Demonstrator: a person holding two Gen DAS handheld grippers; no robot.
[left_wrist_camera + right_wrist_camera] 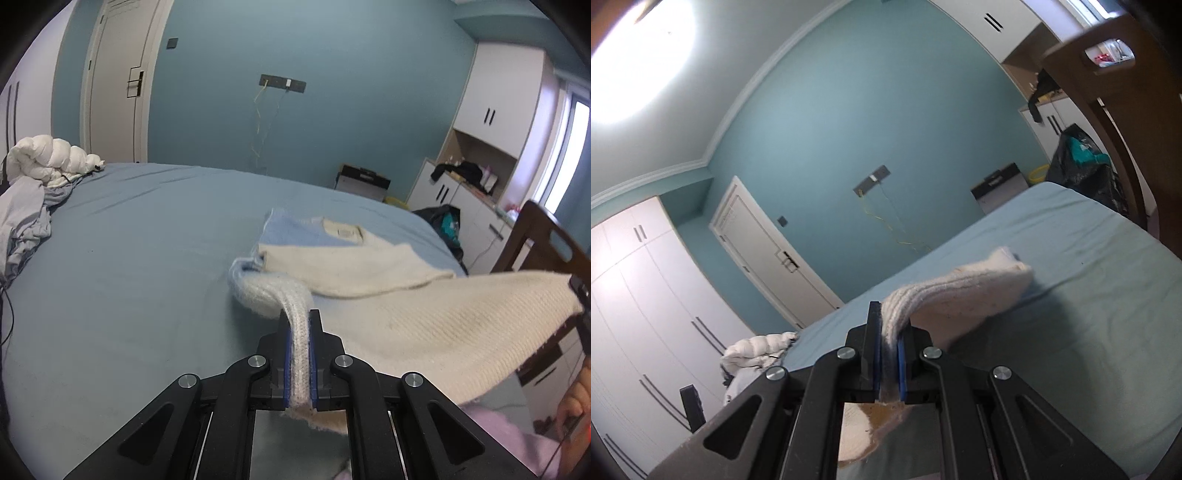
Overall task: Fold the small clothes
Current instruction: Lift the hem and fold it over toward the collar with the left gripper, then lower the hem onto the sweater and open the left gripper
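Here, cream-and-blue sweater (354, 266) on bed (147, 240), neck label (345, 232) perhaps printed, unreadable

The left wrist view sits right behind the left gripper (300, 354) and looks forward and somewhat down across the bed (147, 240), close above the sheet, toward the teal wall (314, 55). The right wrist view looks along the right gripper (889, 354) nearer to level and rolled — the bed slants and the ceiling light (639, 59) shows. Both share the bed, the wall, the white door (118, 81), the wall socket strip (282, 83) and the cream sweater (369, 266).
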